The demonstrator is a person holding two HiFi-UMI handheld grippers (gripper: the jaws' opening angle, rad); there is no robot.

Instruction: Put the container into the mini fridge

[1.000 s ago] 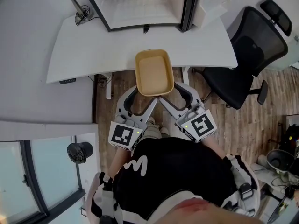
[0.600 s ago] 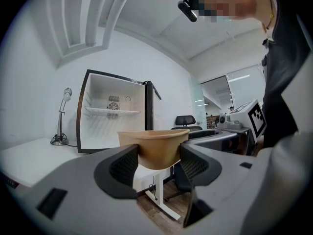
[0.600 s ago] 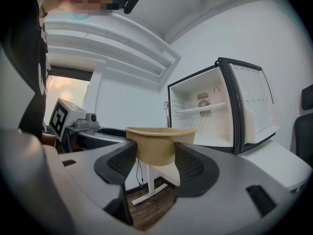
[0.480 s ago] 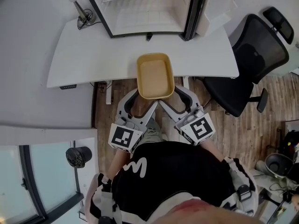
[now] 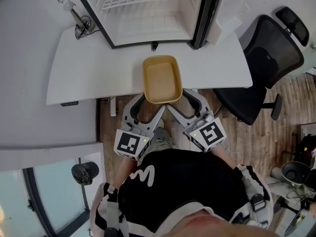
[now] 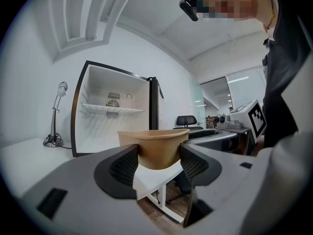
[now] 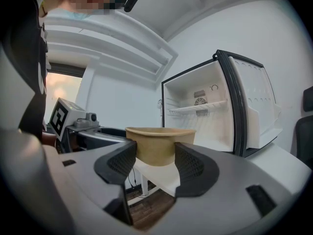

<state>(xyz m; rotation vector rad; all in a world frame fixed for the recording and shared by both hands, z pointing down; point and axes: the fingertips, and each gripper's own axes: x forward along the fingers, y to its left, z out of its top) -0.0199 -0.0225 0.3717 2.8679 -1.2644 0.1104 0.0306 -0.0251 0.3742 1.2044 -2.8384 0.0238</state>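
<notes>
Head view: the container (image 5: 161, 79), a tan paper tray that is open-topped and shows nothing inside, is held at the near edge of the white table (image 5: 98, 63). Its far part lies over the tabletop and its near end overhangs the wooden floor (image 5: 256, 137). Whether its base touches the table cannot be told. It is outside the mini fridge (image 5: 148, 9), which stands on the table at 12 o'clock with its door swung open toward 1 o'clock and a wire shelf visible inside.

Left claw (image 5: 148, 99): the jaws are closed onto the container's near-left corner. The left gripper view shows the ribbed pads (image 6: 124, 166) pressed against the container's walls on either side, held apart only by its width.

Right claw (image 5: 177, 97): it is clamped likewise on the near-right corner. The right gripper view shows both pads bearing on the container's sides.

Surroundings: a desk lamp (image 5: 74, 14) stands on the table at 11 o'clock, just beside the fridge. A black office chair (image 5: 266, 58) stands at 2 o'clock, off the table's right end. The marker cubes of both claws sit close to the person's torso at 6 o'clock.
</notes>
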